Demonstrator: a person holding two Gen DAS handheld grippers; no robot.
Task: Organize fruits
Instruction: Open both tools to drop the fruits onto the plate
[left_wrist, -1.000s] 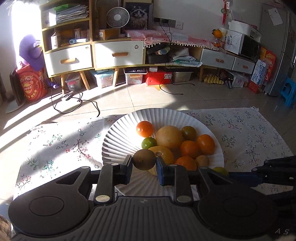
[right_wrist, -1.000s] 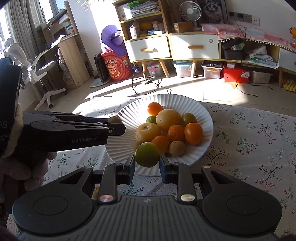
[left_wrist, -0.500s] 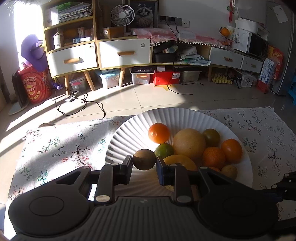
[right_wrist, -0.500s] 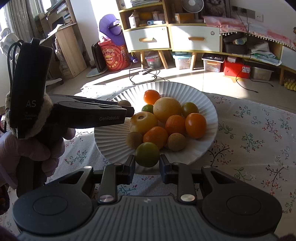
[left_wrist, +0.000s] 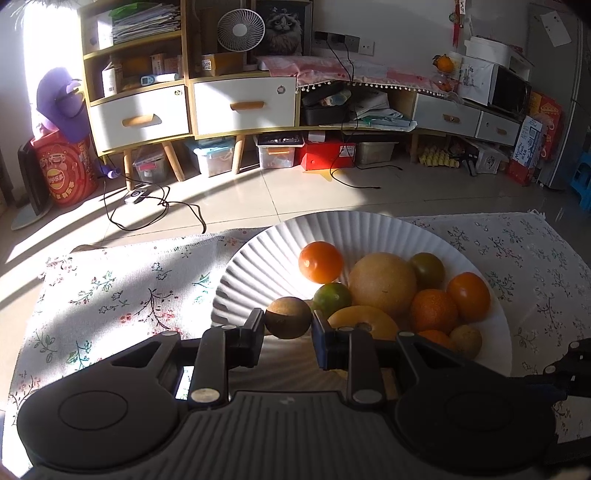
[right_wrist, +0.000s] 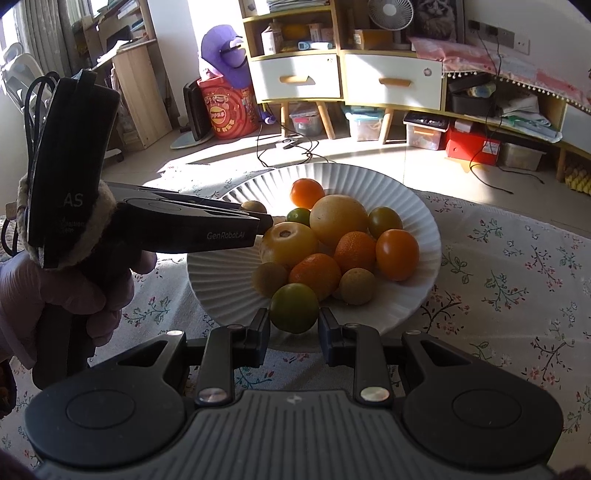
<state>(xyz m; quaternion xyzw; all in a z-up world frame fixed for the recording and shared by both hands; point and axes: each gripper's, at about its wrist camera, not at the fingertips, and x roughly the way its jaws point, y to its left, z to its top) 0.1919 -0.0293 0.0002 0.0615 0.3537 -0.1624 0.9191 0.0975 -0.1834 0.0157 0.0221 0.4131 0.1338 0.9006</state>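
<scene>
We hold a round brown fruit (left_wrist: 288, 318) pinched in the left gripper (left_wrist: 288, 325) and a green round fruit (right_wrist: 294, 308) clamped in the right gripper (right_wrist: 294, 325), the white ribbed plate (right_wrist: 424, 229) of piled fruit just ahead of and below both claws, its bare ribbed stretch nearest the left one.

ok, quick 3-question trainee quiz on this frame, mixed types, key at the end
1. True or false: the left gripper holds a brown fruit.
2. The right gripper holds: A) an orange fruit B) a green fruit C) nothing.
3. Fill in: the other fruits lie piled on a white ribbed ____.

Key: 1 true. 2 B. 3 plate.
</scene>
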